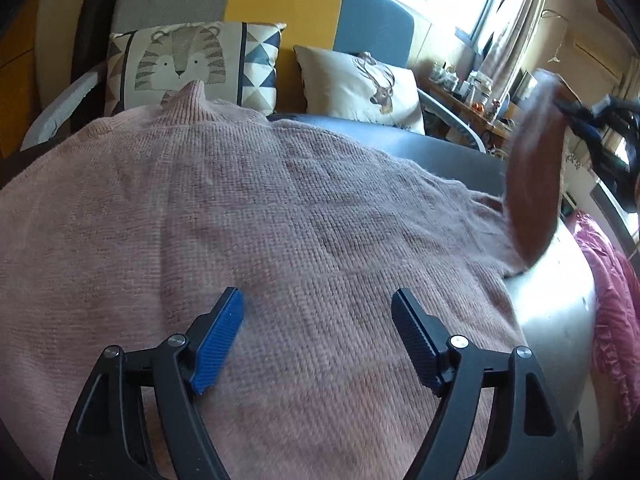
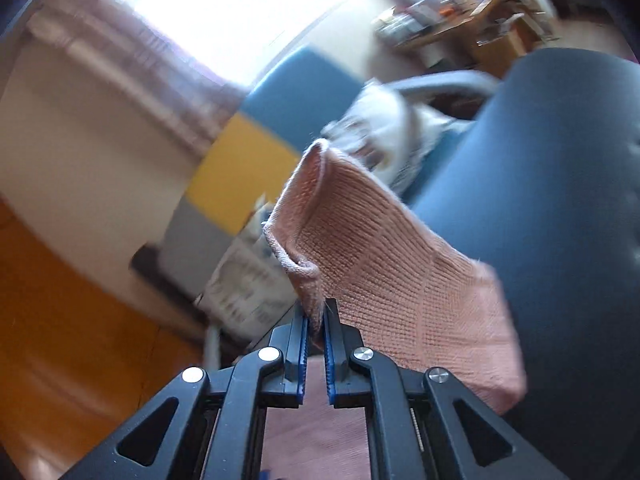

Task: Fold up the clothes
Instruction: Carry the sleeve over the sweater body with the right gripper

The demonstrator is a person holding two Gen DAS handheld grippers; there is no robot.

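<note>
Your right gripper [image 2: 316, 320] pinches the pink knitted sweater's [image 1: 248, 208] lifted sleeve [image 2: 372, 248], right of the body lying spread on the dark bench [image 1: 440, 148]. Your left gripper [image 1: 316, 320] hovers spread above it.

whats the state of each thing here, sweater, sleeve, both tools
pink sweater: body spread flat over the dark table, not yet folded.
sleeve: lifted off the table, its cuff end pinched in the right tool.
left tool: open, over the sweater body, holding nothing.
right tool: shut on the sleeve, raised in the air.
</note>
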